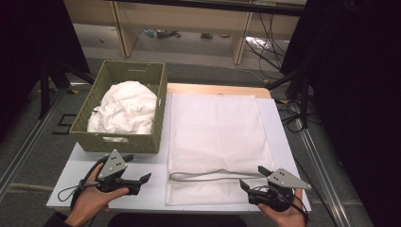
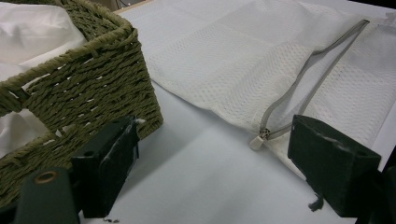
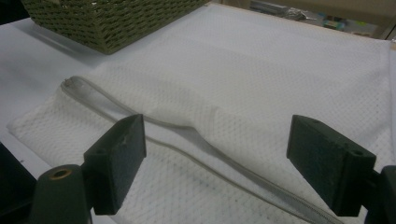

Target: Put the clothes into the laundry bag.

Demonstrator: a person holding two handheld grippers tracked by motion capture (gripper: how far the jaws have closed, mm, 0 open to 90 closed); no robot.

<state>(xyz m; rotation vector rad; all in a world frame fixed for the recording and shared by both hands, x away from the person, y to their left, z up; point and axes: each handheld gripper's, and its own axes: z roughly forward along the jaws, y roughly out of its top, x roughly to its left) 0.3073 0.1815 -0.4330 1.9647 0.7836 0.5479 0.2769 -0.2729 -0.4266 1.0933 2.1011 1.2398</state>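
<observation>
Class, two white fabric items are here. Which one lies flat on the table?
The mesh laundry bag with the grey zipper; the other white cloth is bunched up inside the woven basket.

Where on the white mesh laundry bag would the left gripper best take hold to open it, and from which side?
Probably the upper lip of the grey zipper opening near its left end, beside the zipper pull. The left gripper, jaws open, would come from the bag's left. The zipper gapes there, so its raised edge offers something to pinch, while the rest of the mesh laundry bag lies flat on the table.
</observation>
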